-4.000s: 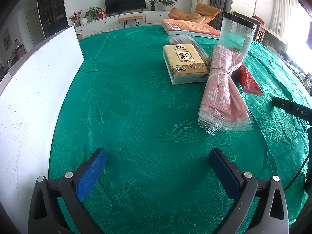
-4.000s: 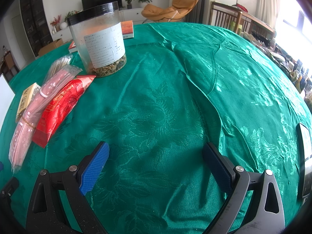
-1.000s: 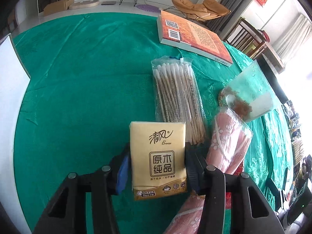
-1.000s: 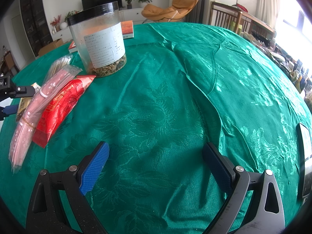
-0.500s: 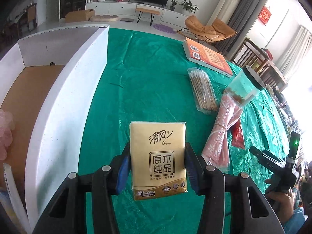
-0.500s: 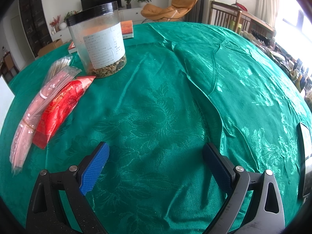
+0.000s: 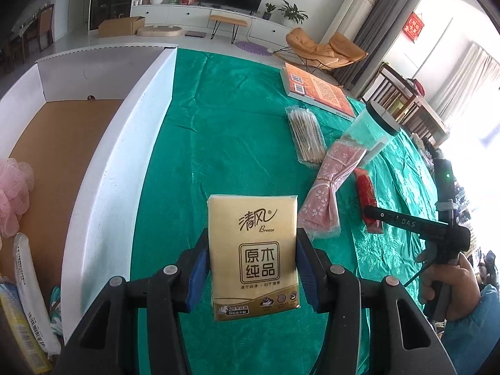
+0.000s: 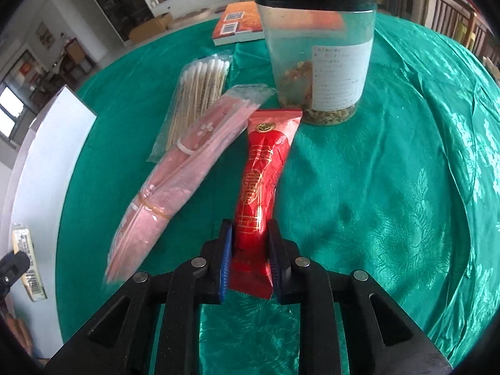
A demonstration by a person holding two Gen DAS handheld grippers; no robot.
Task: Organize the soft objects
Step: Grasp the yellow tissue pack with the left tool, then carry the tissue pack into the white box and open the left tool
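My left gripper is shut on a yellow tissue pack and holds it upright above the green tablecloth, just right of the white box. My right gripper is shut on the near end of a red packet, which stretches away toward the jar. Left of the packet lies a pink banded bundle in clear wrap, and beyond that a bag of cotton swabs. In the left wrist view the red packet and the pink bundle lie at the right.
A clear jar with a black lid stands behind the red packet, with an orange book farther back. The white box holds a pink mesh puff and some packets. A person's hand grips the right tool.
My right gripper swung left to the red packet and shut on it. My left gripper carried the tissue pack up and left, alongside the white box.
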